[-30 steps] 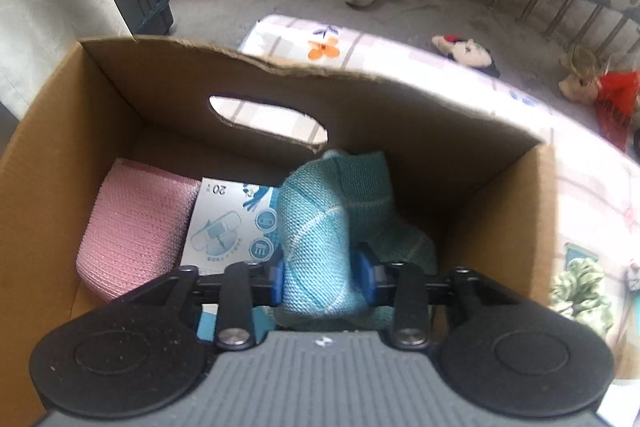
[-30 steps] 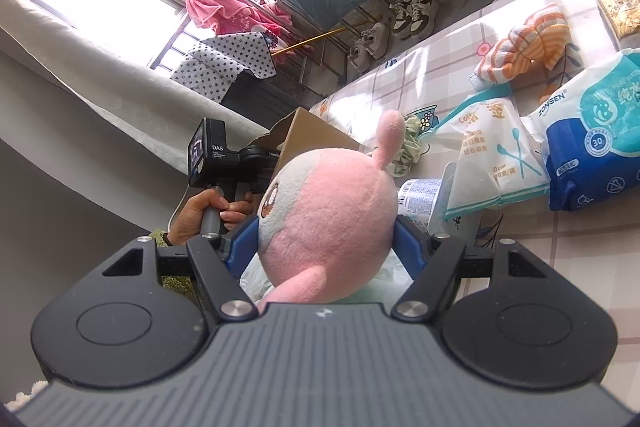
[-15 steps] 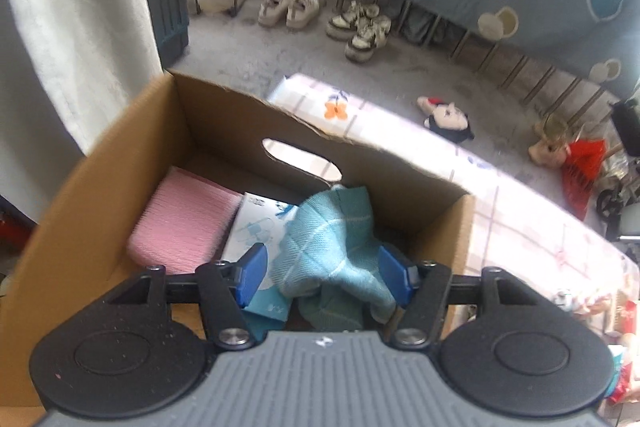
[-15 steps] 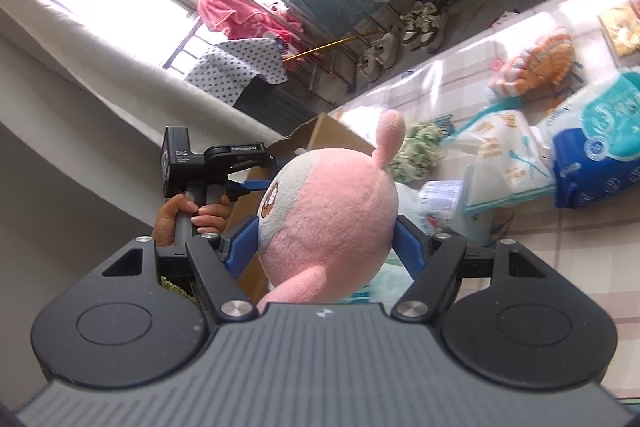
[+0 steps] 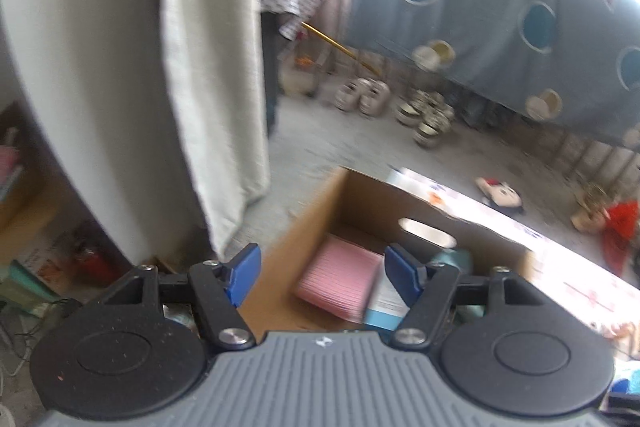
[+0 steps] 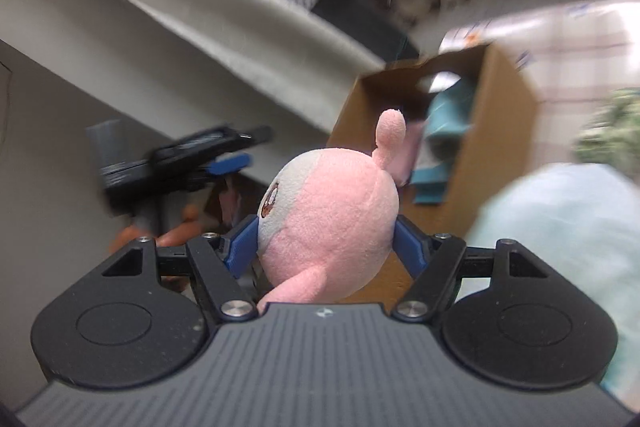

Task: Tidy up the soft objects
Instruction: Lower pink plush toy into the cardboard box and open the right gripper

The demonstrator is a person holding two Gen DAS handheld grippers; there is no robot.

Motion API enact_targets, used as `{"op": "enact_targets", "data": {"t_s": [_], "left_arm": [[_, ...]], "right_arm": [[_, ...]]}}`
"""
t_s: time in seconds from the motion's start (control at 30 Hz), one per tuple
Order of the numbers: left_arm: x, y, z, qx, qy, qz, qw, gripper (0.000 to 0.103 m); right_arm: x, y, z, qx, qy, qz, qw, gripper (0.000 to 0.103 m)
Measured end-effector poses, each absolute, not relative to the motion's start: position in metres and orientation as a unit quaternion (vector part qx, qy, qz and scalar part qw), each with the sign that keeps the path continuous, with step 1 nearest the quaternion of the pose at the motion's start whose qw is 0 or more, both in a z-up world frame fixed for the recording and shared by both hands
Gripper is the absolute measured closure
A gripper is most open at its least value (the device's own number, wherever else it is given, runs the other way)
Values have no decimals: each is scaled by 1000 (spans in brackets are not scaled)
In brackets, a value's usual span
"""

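Note:
A cardboard box (image 5: 360, 203) stands on the patterned table, seen from above and behind in the left wrist view. Inside lie a pink knit cloth (image 5: 340, 281), a white and blue packet (image 5: 384, 303) and the teal cloth (image 5: 454, 259), partly hidden behind a finger. My left gripper (image 5: 322, 277) hovers over the box's near left corner, its jaws opening with nothing between them. My right gripper (image 6: 324, 247) is shut on a pink and white plush toy (image 6: 332, 219), held in front of the box (image 6: 500, 115). The left gripper (image 6: 228, 161) shows blurred at left.
A pale curtain (image 5: 132, 67) hangs at the left beside the box. Shoes (image 5: 362, 95) and plush toys (image 5: 500, 193) lie on the floor beyond the table. A pale blue pack (image 6: 560, 247) and a green scrunched cloth (image 6: 612, 131) sit to the right of the box.
My left gripper let go of the teal cloth, which stays in the box, and rose up and back to the left. My right gripper swung the plush toy toward the box.

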State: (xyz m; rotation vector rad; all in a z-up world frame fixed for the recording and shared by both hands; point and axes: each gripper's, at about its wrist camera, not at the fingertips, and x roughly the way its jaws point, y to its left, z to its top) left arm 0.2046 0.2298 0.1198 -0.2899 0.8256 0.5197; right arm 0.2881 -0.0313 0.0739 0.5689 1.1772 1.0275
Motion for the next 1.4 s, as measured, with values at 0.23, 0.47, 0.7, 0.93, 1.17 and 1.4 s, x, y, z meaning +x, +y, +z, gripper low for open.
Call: {"op": "enact_targets", "data": {"t_s": [0.23, 0.47, 0.7, 0.93, 1.17, 1.4], "left_arm": [[192, 276, 98, -141, 402, 281, 860, 33], [192, 314, 67, -159, 410, 290, 850, 34], [189, 324, 46, -173, 417, 280, 847, 34], [187, 316, 49, -173, 414, 269, 852, 34], [185, 312, 52, -171, 410, 267, 855, 34], [183, 313, 52, -171, 411, 270, 854, 34]], "right_arm": [[311, 125, 13, 171, 618, 420, 642, 32], [323, 201, -49, 141, 664, 368, 635, 33], [334, 188, -59, 199, 628, 372, 654, 33], [324, 171, -55, 199, 648, 352, 645, 26], [313, 166, -52, 188, 661, 353, 635, 42], [307, 132, -66, 301, 617, 352, 637, 45]]}}
